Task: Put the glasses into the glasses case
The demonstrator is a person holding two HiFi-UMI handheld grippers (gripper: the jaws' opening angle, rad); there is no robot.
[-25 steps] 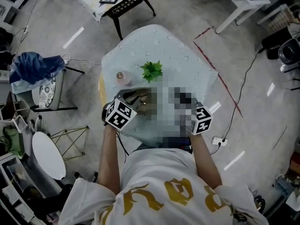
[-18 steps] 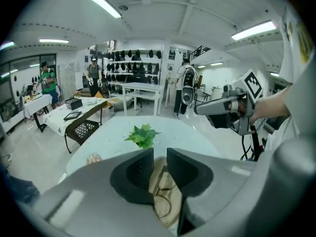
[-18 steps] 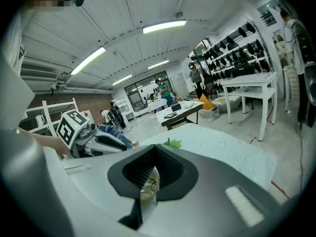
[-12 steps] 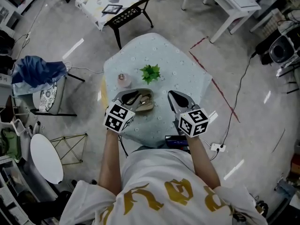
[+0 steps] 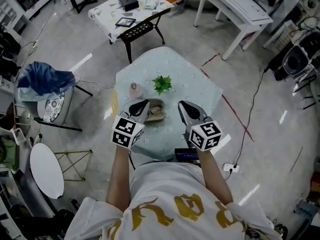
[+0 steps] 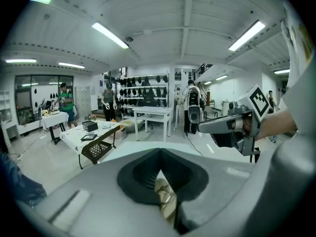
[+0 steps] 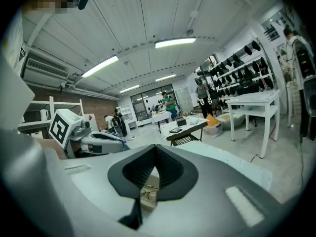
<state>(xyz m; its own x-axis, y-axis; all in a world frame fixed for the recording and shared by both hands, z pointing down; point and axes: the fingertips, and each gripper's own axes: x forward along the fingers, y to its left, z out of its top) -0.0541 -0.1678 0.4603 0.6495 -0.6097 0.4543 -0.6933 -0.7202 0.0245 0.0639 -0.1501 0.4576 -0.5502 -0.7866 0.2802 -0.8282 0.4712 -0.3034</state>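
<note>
Right gripper back; glasses seemingly in case

No text or number is legible anywhere. The gold print on the person's shirt cannot be made out.

The person wears a white T-shirt with large gold lettering printed across it; its short, loose sleeves end above the elbows; the left gripper and right gripper have smooth grey shells that taper to a point; black ribbed pads line the jaws; each carries a white cube printed with black square markers.
</note>
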